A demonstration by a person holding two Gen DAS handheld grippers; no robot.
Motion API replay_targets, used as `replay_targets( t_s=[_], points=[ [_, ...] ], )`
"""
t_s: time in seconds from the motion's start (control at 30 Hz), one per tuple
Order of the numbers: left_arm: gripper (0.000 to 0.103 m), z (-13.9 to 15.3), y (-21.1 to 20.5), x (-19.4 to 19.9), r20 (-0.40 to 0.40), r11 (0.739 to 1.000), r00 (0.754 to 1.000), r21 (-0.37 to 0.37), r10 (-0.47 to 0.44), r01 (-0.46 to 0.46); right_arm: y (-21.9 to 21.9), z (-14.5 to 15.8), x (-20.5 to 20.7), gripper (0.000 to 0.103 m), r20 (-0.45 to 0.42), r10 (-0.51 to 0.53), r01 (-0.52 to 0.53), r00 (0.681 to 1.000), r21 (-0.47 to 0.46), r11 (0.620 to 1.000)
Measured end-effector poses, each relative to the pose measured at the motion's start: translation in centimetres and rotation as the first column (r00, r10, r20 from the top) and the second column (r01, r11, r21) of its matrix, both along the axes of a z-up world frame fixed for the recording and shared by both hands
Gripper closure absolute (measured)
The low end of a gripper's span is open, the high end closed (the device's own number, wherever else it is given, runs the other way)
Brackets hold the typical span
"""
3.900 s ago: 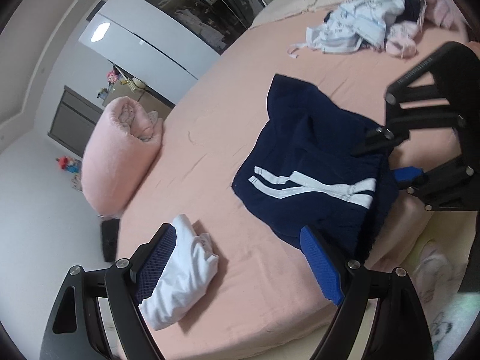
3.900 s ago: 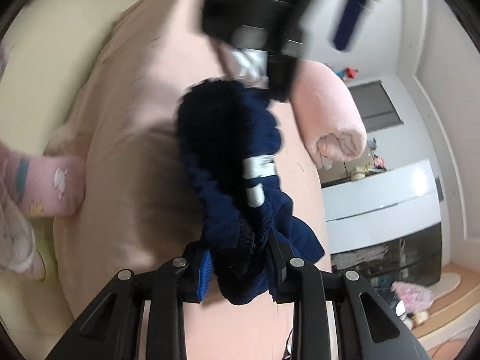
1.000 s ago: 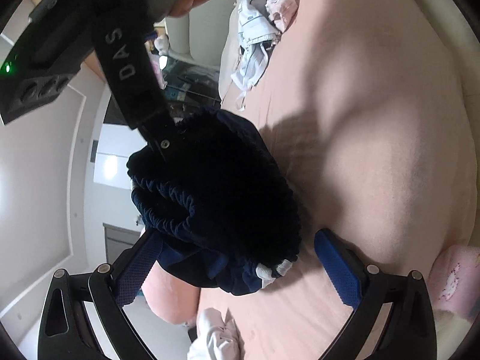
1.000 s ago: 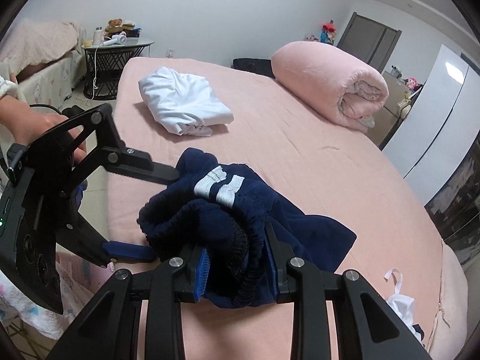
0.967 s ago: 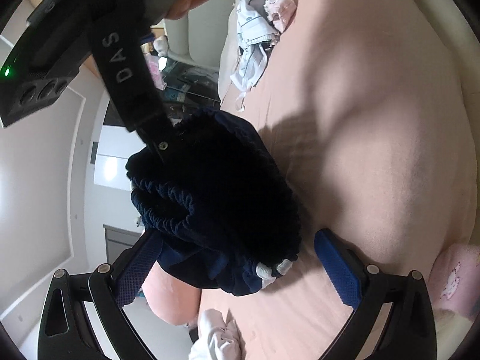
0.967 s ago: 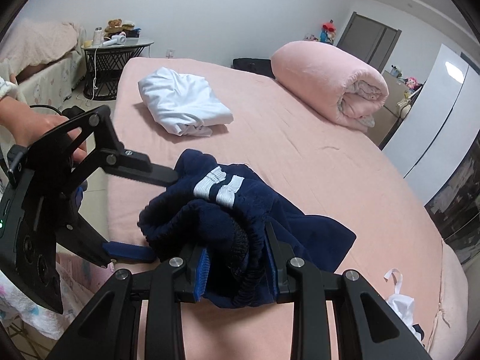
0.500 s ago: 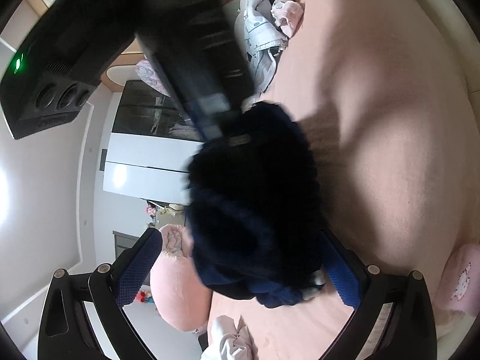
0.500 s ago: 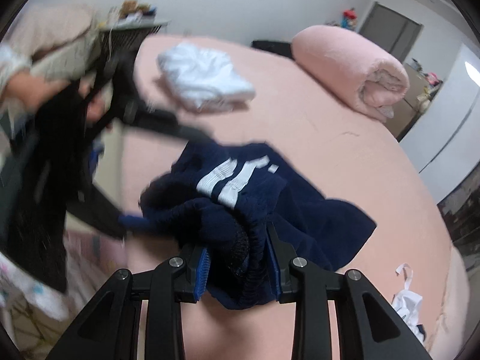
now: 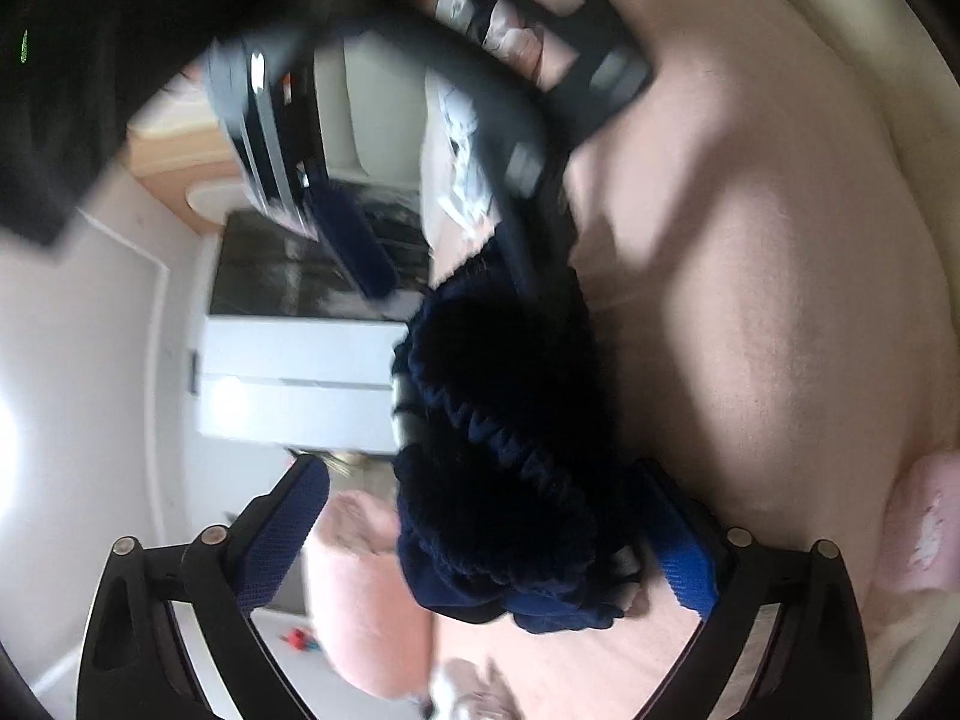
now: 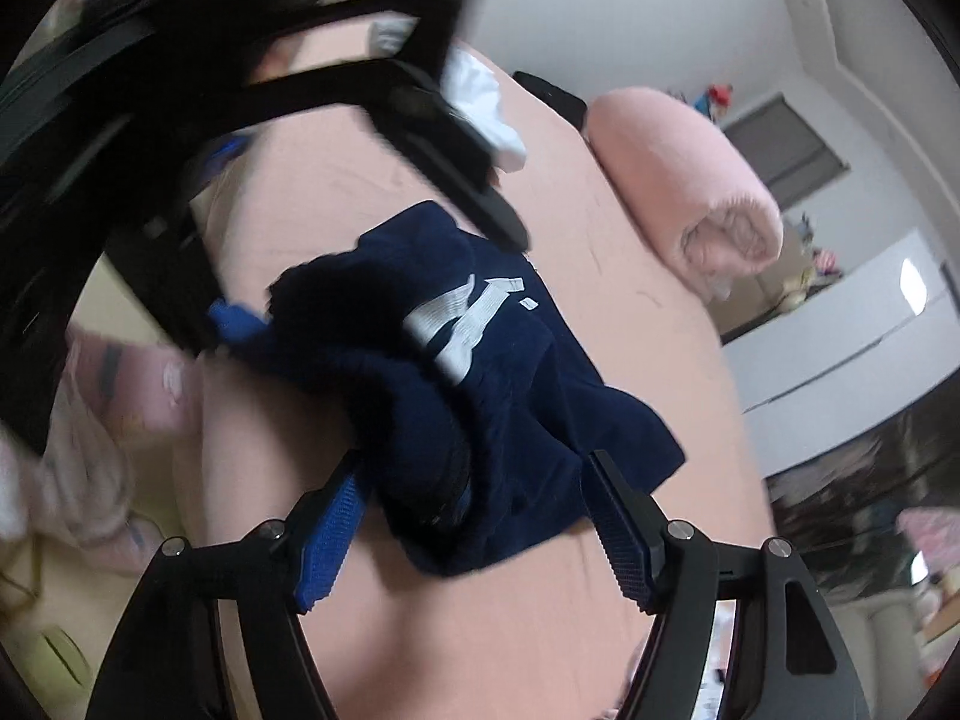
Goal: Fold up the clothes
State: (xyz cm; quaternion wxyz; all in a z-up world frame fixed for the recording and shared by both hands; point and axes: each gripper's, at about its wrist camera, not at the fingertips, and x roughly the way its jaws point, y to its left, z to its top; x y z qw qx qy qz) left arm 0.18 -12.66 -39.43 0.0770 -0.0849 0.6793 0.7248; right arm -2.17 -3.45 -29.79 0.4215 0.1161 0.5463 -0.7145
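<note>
Left wrist view: the left hand-held gripper (image 9: 480, 531) is being held wide, its jaws closing at this moment around the bunched navy shorts (image 9: 504, 456). The right blue pad (image 9: 684, 546) is lying against the cloth; the left pad (image 9: 282, 534) is standing clear of it, so no grip is being shown. The pink bed sheet (image 9: 780, 300) is filling the right of this view, and the other tool is blurred across the top.

Right wrist view: at far left, the left tool is seen as a dark blurred frame above the bed's edge, one blue pad touching the shorts' near-left fold. In the centre, the navy shorts (image 10: 480, 384), marked by white stripes (image 10: 462, 324), are lying crumpled on the pink bed sheet (image 10: 630, 324). The right hand-held gripper (image 10: 474, 531) is being opened; the gathered waistband is lying between the jaws, close to the left pad, while the right pad is clear of the cloth. Behind, a folded white garment (image 10: 486, 108) is partly hidden. To the right, a rolled pink blanket (image 10: 684, 180) is resting on the bed.
</note>
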Motion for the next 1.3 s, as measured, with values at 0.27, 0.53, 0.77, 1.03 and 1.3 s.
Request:
replay_targets(
  t_s=[0.27,0.53,0.77,1.03,1.3],
  points=[
    [0.081,-1.2,0.6,0.2,0.140,0.999,0.990,-0.028,0.024,-0.020,2.2,-5.2,2.7,0.029,-0.421,0.086,-0.027,0.903,0.144,0.989],
    [0.081,3.0,0.8,-2.0,0.297,0.978,0.950,0.153,0.095,-0.145,2.7,-7.1,3.0,0.024,-0.481,0.082,-0.013,0.873,0.146,0.989],
    [0.081,6.1,-0.5,-1.3,0.292,0.933,0.947,0.287,0.132,-0.219,2.8,-6.0,2.8,0.018,-0.503,0.077,-0.040,0.861,0.086,0.996],
    [0.081,8.1,-2.2,-3.1,0.304,0.890,0.937,0.358,0.174,-0.282,0.8,-6.0,1.6,0.018,-0.542,0.050,-0.032,0.839,0.042,0.999],
    [0.078,7.8,-3.4,-2.7,0.366,0.873,0.921,0.396,0.135,-0.286,-0.8,-7.0,1.2,0.019,-0.554,0.084,-0.064,0.828,0.055,0.996]
  ],
)
